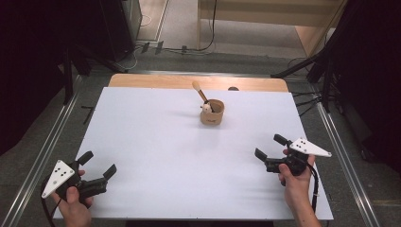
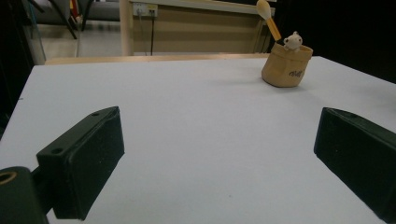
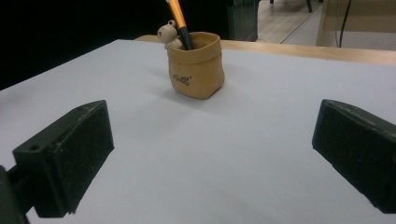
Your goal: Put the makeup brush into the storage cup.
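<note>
A tan sack-shaped pot (image 1: 212,113) stands upright toward the back of the white board (image 1: 156,142). A small white bear figure (image 1: 206,108) peeks over its rim and an orange stick with a pale round tip (image 1: 199,91) leans out of it. The left gripper view has the pot (image 2: 286,67) far off at the upper right; in the right gripper view the pot (image 3: 196,70) is ahead, left of centre. My left gripper (image 1: 98,163) rests open at the near left corner. My right gripper (image 1: 269,147) is open at the near right. Nothing lies between either pair of jaws.
A wooden strip (image 1: 142,80) runs along the board's far edge. Metal rails (image 1: 42,156) flank the table on both sides. Cables (image 1: 189,49) and black stand legs (image 1: 302,66) lie on the floor beyond. Wide bare board stretches between the grippers and the pot.
</note>
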`<state>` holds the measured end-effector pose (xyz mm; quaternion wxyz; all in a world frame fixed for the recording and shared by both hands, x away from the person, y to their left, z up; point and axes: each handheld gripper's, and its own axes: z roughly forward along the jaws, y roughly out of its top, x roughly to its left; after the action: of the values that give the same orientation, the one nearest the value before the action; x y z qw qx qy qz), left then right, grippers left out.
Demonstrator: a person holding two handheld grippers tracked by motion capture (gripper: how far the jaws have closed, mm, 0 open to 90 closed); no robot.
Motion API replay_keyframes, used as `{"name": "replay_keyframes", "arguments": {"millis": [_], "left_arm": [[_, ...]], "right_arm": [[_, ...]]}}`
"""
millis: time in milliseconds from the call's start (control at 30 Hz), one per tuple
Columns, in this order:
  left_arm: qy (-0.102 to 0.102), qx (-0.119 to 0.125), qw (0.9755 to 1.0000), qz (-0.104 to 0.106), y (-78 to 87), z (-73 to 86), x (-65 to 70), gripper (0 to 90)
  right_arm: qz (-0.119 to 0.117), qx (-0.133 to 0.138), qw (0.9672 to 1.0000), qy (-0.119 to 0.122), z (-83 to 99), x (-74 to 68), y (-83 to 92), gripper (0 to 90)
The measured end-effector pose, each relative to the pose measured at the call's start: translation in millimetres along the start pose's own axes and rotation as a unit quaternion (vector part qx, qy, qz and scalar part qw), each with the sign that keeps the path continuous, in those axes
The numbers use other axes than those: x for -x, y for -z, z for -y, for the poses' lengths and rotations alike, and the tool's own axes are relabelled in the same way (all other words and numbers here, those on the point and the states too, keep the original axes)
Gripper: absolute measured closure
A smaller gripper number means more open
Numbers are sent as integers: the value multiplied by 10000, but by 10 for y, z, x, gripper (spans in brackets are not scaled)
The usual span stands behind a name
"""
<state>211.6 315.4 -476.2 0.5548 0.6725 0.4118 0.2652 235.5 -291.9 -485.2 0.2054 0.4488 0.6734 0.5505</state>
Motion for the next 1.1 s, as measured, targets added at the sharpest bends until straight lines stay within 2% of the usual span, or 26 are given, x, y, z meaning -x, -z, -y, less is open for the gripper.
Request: {"name": "replay_keyframes", "arguments": {"millis": [233,733,1033,1100], "left_arm": [[-3,4,10000,-13,11,-2,-10,22],[-17,19,10000,-11,12,-9,5,21],[-34,35,10000,7,23,-17,8,22],[-20,44,10000,3,28,-19,4,22]], "right_arm": [[18,9,10000,-7,78,14,137,0],[273,43,9996,23,213,53,439,0],[316,91,9994,-65,306,61,651,0],[384,47,9992,22,337,47,713,0]]}}
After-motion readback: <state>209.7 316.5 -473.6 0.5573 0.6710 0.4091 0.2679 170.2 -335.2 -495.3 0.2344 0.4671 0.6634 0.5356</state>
